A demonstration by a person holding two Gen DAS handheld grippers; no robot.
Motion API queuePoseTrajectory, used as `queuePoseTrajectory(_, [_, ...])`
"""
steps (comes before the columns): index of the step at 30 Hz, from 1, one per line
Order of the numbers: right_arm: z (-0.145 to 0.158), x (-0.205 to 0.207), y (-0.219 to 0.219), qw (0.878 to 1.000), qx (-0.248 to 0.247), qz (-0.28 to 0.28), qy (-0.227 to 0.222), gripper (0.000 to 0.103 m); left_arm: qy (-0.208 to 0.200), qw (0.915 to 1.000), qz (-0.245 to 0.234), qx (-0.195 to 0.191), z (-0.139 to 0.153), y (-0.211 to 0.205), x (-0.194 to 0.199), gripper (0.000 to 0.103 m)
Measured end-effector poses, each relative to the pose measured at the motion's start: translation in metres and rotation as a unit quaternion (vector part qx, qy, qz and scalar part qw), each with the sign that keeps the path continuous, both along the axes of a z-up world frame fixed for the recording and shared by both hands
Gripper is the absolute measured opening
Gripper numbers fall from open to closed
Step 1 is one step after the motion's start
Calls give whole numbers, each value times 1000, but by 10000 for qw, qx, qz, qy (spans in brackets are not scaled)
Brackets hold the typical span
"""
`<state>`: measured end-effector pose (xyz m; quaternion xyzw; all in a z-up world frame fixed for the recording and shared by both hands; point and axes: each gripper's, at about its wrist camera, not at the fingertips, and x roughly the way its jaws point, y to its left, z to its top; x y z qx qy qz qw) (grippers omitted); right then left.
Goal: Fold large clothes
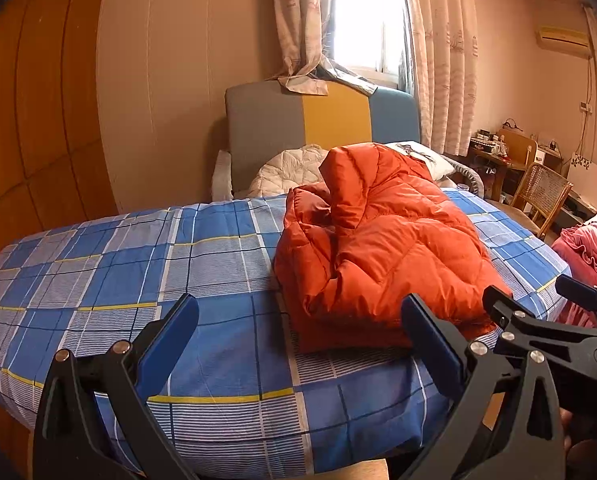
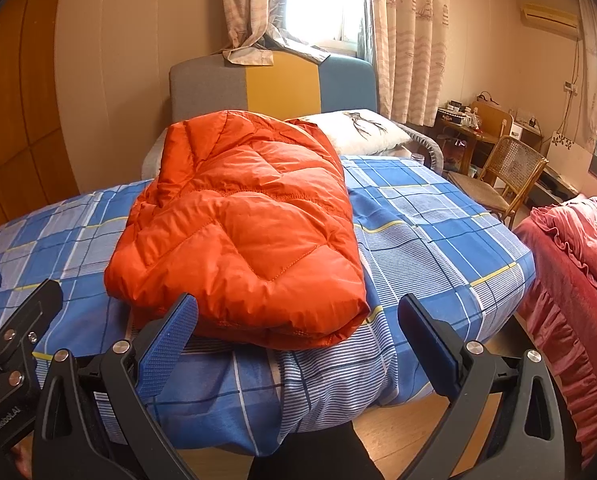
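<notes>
Orange puffer jacket [image 1: 382, 240] lying on the blue checked bedspread [image 1: 138, 264], near the foot edge of the bed and a little toward its right side. Already doubled over into a thick bundle, with a sleeve or hood [image 1: 350, 184] flopped loosely across the top on the left — hard to say which. White pillow [image 2: 358, 130] and quilted white bedding [image 1: 290, 172] behind it, up by the grey, yellow and blue headboard [image 1: 322, 120].

Left gripper [image 1: 298, 344] hanging just short of the bed edge, fingers spread wide, nothing between them. Right gripper [image 2: 298, 340] likewise — fingers apart and empty, its left fingertip [image 2: 174, 324] overlapping the bundle's near hem in the picture, contact not clear. Right gripper also visible from the left wrist view, just beside the jacket's near right corner.

Looks like a late step: main folds made, bundle puffy and uneven. Next move probably calls for tucking or flattening that loose flap, then either one more fold or pressing the air out. Slippery, springy fabric likely to bounce open unless pinched through several layers at the hem.
</notes>
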<state>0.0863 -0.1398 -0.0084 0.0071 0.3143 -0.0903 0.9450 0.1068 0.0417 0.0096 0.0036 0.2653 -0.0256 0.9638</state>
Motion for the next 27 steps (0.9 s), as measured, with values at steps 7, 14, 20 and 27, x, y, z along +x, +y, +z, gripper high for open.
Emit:
queuePoseTrajectory(7, [-2, 1, 0, 10000, -9, 7, 22, 100, -4, 10000, -10, -7, 0, 0, 0, 101])
queuePoseTrajectory(14, [-4, 3, 1, 10000, -14, 32, 70, 100, 66, 10000, 2, -52, -2, -1, 2, 101])
queuePoseTrajectory(20, [-6, 3, 0, 9999, -11, 31, 94, 100, 157, 9999, 8, -58, -7, -1, 5, 101])
queuePoseTrajectory(27, [-9, 5, -3, 9999, 41, 32, 92, 100, 357, 9992, 144, -143, -15, 3, 12, 101])
